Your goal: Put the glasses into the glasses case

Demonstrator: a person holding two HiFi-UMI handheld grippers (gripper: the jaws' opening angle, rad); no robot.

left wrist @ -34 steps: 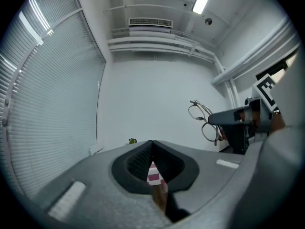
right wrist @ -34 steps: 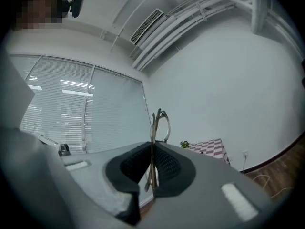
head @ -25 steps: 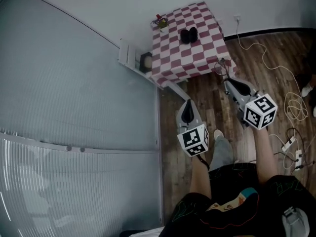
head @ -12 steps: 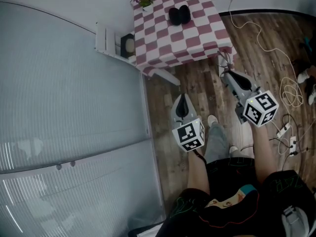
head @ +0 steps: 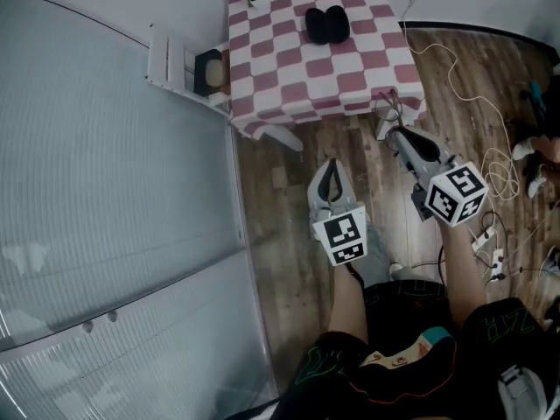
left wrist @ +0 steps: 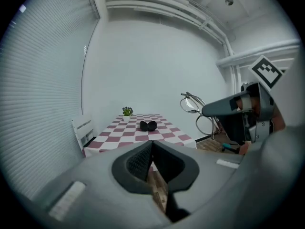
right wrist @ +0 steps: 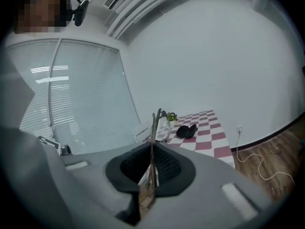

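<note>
Right gripper (head: 395, 136), clamped on the glasses (right wrist: 153, 128), is nearer the glasses case (head: 327, 24) ahead on the checked table (head: 262, 59) (left gripper (head: 330, 169) closed, empty).

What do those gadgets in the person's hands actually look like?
The left gripper and right gripper are pale grey plastic shells narrowing to two black jaws with textured pads. Each carries a white cube printed with black square markers at its rear. The person's forearms are unsleeved; the clothes are black.
</note>
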